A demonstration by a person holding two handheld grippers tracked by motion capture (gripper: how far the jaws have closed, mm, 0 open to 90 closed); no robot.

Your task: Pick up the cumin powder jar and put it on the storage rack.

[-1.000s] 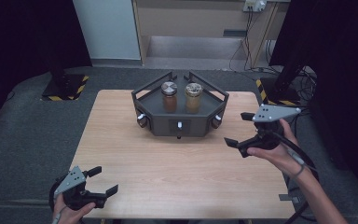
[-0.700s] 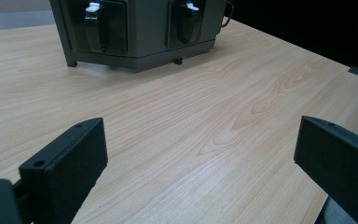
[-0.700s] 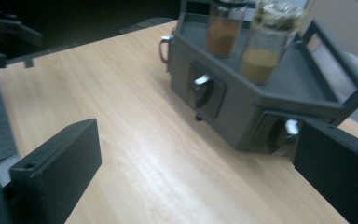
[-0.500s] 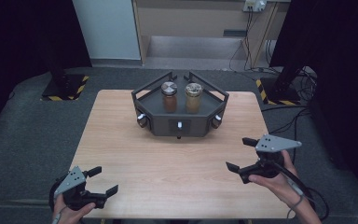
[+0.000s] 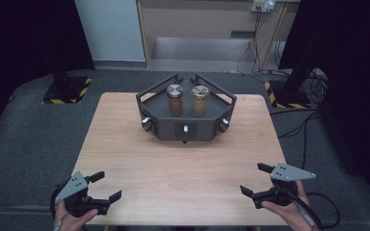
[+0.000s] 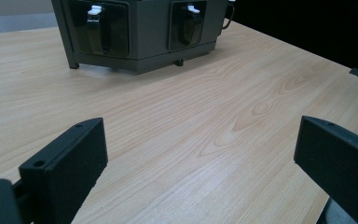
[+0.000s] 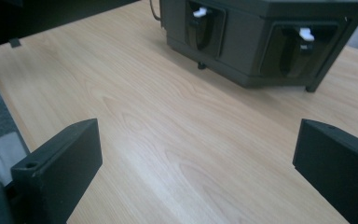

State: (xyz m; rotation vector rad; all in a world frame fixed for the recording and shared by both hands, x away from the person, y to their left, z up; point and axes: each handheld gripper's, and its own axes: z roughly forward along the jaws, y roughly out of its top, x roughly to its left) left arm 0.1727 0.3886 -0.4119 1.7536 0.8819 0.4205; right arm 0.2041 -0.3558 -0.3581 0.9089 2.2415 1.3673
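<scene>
The right gripper [image 5: 261,179] has drawn back from beside the rack to the table's [image 5: 125,144] near right corner; its jaws are spread wide, holding nothing. The left gripper [image 5: 105,186] sits at the near left corner, equally spread and empty. The dark rack [image 5: 188,125] stands at the far middle, carrying two upright brown jars [image 5: 175,100], well apart from both grippers.

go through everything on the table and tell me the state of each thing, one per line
Left gripper: open, empty, held at the table's near left corner.
Right gripper: open, empty, held at the near right edge.
Silver-lidded jar: upright, lid on, in the tray.
Gold-lidded jar: upright, lid on, beside the first jar.
Dark tray: standing at the table's far middle.
</scene>
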